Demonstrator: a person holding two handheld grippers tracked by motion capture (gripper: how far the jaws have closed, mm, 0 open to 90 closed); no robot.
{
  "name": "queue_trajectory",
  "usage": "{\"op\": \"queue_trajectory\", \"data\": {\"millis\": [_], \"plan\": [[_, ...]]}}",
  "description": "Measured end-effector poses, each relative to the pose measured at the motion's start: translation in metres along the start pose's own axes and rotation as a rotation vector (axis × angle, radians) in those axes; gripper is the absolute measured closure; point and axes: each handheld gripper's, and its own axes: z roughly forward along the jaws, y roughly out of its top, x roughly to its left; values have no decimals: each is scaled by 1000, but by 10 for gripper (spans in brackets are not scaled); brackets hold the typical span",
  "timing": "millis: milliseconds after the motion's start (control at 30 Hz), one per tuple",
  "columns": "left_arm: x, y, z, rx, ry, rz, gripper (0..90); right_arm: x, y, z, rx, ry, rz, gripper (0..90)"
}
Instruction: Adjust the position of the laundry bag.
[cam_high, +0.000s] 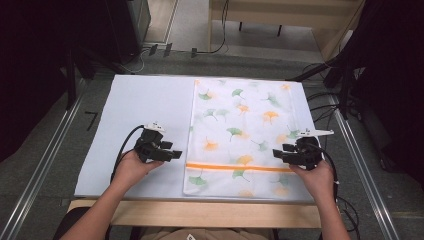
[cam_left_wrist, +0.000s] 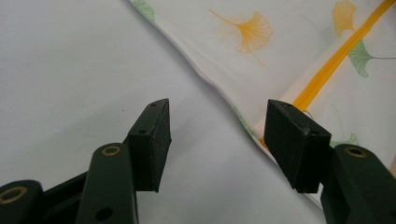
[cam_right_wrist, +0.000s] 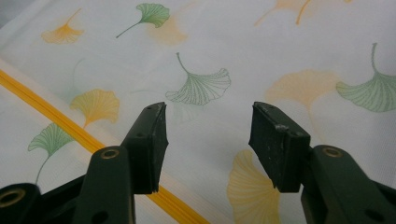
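A white cloth (cam_high: 240, 130) printed with green and orange ginkgo leaves and crossed by an orange stripe (cam_high: 235, 167) lies flat on the right half of the white table (cam_high: 130, 110). My left gripper (cam_high: 176, 154) rests just left of the cloth's left edge, open, pointing right toward it. In the left gripper view the cloth's edge (cam_left_wrist: 224, 93) runs between the open jaws (cam_left_wrist: 217, 140), nothing pinched. My right gripper (cam_high: 276, 154) hovers over the cloth's right side near the stripe, open, pointing left. The right gripper view has the leaf print (cam_right_wrist: 201, 86) beyond the empty gripper (cam_right_wrist: 208, 140).
The table's wooden front edge (cam_high: 200, 212) lies near the person. Metal rails (cam_high: 45, 165) run along both sides on the floor. Cables (cam_high: 325, 100) lie at the right, and dark equipment (cam_high: 115, 25) stands at the back left.
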Motion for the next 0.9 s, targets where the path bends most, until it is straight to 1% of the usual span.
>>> {"op": "queue_trajectory", "data": {"millis": [100,133,167,233,400,500,567,600,700,900], "plan": [[-1,1,0,1,0,5,415,-1,-2,-1,-1,-6,5,468],[-1,2,0,-3,-4,2,412,-1,-2,-1,9,-11,10,462],[-1,2,1,-3,-10,0,412,-1,-2,-1,9,-11,10,462],[-1,2,1,0,-8,3,410,-1,-3,-1,10,-8,11,461],[-1,1,0,1,-17,3,408,-1,-2,0,12,-9,3,466],[-1,1,0,0,-15,5,409,-1,-2,1,14,-8,3,467],[-1,1,-1,-11,-8,7,410,-1,-2,0,12,-5,5,468],[-2,1,-2,-29,0,7,411,-1,-2,0,9,-1,8,470],[-1,1,-3,-36,-8,3,414,-2,-2,-1,11,-2,16,474],[-2,1,-2,-20,-10,9,416,-3,-2,-1,11,-3,18,471]]}}
